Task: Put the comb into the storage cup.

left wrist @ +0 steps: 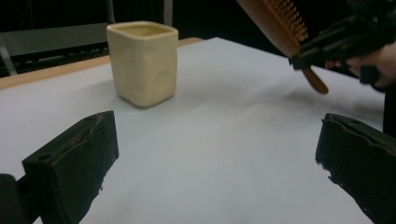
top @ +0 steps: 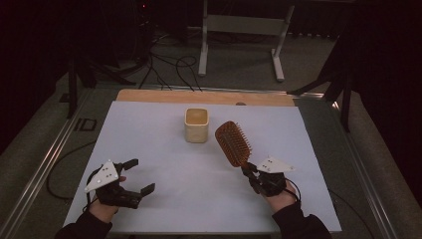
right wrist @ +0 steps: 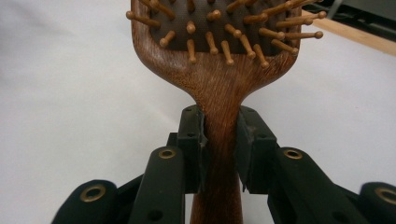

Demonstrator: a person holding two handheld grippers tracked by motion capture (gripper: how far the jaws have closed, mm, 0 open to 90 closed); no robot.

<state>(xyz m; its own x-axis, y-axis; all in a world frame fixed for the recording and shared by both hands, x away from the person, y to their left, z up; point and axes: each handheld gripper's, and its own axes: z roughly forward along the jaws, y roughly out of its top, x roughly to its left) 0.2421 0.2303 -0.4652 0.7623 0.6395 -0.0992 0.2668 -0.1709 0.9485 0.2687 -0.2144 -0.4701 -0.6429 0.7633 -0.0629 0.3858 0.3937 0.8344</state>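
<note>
White bench [top: 164, 189] from above: a cream cup [top: 196, 125] stands mid-bench; the right tool [top: 253, 175] grips a brush [top: 232, 143] raised just right of it. Left tool [top: 137, 177] gapes, released. Left gripper view: wide jaws, cup [left wrist: 143, 63] ahead. Right gripper view: pads [right wrist: 194, 149] clamp the brush [right wrist: 219, 88] handle.

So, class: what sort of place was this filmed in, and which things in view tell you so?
Probably a lab or recording studio, not a home. A white-covered table stands amid dark drapes, cables trail over the floor behind it, and a person works with a hand-held tool in each hand, the right tool gripping a wooden hairbrush.
</note>
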